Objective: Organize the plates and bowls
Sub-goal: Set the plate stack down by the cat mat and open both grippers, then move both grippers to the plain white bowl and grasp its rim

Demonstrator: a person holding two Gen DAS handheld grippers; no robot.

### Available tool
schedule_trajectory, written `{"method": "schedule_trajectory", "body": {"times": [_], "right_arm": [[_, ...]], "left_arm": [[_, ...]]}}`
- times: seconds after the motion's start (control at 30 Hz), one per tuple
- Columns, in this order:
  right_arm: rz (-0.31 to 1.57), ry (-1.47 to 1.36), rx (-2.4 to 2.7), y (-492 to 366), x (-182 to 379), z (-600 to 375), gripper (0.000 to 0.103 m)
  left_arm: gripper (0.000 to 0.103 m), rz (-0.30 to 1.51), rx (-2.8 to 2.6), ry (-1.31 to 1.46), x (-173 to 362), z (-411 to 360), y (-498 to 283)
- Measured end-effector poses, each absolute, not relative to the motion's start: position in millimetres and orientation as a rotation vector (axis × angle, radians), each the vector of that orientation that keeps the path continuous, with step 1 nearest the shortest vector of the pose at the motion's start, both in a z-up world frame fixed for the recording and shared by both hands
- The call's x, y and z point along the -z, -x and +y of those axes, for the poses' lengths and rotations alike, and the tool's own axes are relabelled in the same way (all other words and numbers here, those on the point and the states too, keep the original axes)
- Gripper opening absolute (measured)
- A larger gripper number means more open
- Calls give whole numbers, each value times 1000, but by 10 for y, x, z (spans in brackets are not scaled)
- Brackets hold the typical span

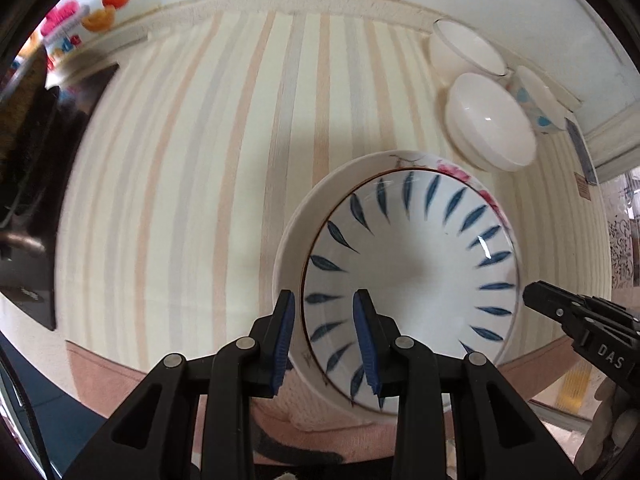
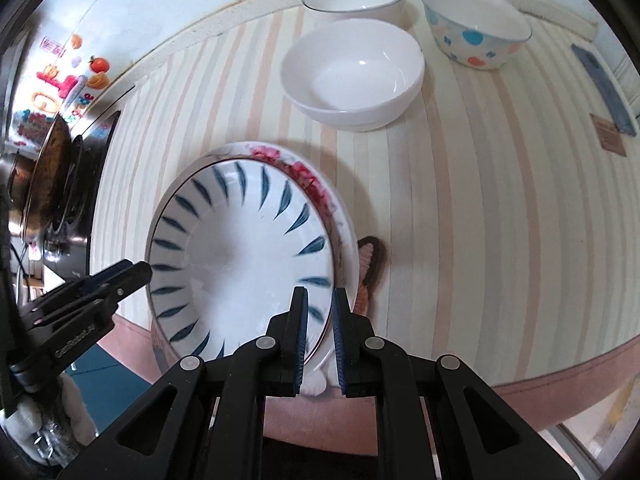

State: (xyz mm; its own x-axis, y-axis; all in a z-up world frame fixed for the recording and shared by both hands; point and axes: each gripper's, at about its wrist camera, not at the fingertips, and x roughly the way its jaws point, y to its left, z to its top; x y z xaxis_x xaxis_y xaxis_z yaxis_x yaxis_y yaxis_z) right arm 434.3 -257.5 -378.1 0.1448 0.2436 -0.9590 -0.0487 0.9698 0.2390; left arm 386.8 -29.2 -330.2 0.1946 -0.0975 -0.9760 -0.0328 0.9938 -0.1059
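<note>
Resting in the floral plate (image 1: 304, 216) near the striped table's (image 1: 200, 160) front edge, the blue-leaf plate (image 1: 408, 272) is being straddled by both parted grippers, left gripper (image 1: 325, 336) and right gripper (image 2: 320, 336), so they should be clamping evenly, lifting level.

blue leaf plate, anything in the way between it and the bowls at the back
Nothing visible. Bare striped cloth lies between the blue leaf plate, stacked on the floral plate, and the nearest white bowl. Both tools straddle the plates' rims.
</note>
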Motion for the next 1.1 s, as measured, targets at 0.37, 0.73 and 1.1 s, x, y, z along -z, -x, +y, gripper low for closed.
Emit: {"method": "schedule_trajectory", "body": {"times": [0.37,0.73,1.1], "right_arm": [[1269,-175,-224,-3462,2892,-2333,14],[1160,-206,-223,-2646,2095,-2113,14],[1140,-307,-210,-2719,2043,-2383,57]], "left_arm": [[28,1237,115,76,2418,-314,-3220],[30,1155,196,91,1770,-137,-2639],[74,1112,220,96,1614,-156,-2597]]}}
